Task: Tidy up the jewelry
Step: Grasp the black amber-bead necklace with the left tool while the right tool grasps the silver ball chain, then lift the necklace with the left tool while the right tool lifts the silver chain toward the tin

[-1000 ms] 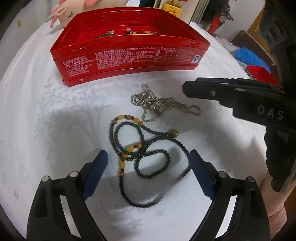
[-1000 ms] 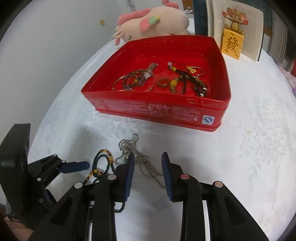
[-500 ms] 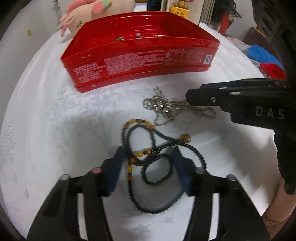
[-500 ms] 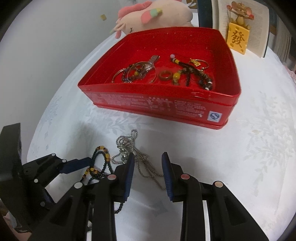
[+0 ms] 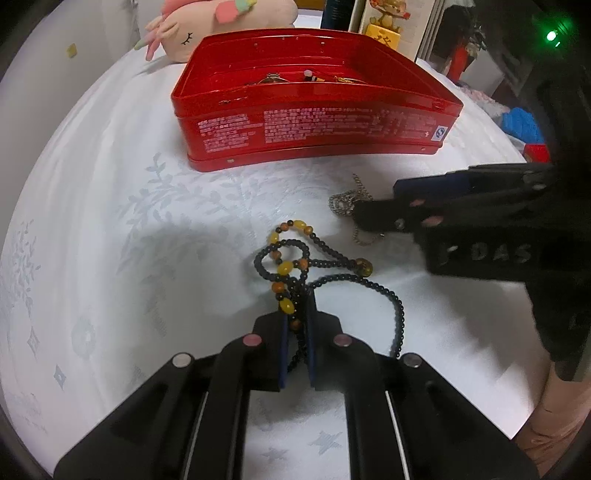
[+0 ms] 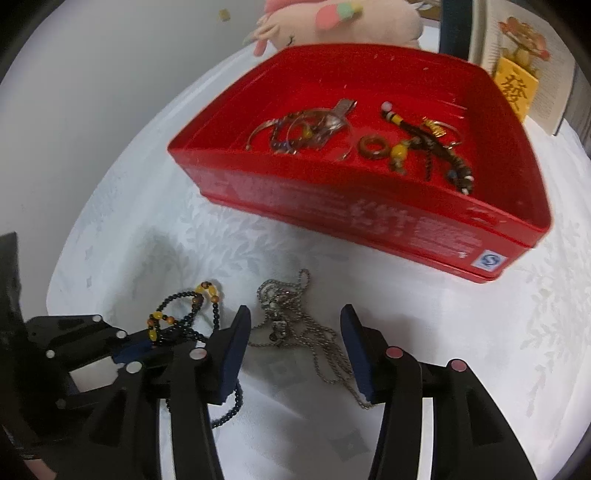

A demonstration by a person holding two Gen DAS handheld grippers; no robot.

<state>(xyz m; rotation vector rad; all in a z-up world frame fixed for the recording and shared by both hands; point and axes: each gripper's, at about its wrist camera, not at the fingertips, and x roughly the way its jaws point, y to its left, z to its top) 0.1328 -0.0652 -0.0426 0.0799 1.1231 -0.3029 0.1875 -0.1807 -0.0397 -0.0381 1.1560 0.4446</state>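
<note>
White cloth with a woven leaf pattern [image 5: 110, 229] covers the table, and a pink plush toy [image 6: 343, 18] and an open book [image 6: 554, 81] sit along its far edge. Toward that far edge stands the open red rectangular metal tin [image 5: 314, 136], which already holds bangles, a brown ring and corded charms. On the cloth in front of the tin lie two loose pieces: a black bead necklace with amber and orange beads [image 5: 291, 266] and, just to its right, a tangled silver ball-chain necklace [image 6: 295, 325]. The left gripper [image 5: 295, 325] has its blue-padded fingers closed tight on a bunched strand of the bead necklace, whose loops trail on the cloth ahead of and beside it. The right gripper [image 6: 291, 347] is spread wide, its fingers straddling the silver chain without pinching it. The step in hand looks like picking up the last loose pieces for the tin. Next, the left likely needs to lift high enough for the dangling loops to clear the tin's near wall, while the right closes on the chain's thickest knot.
</note>
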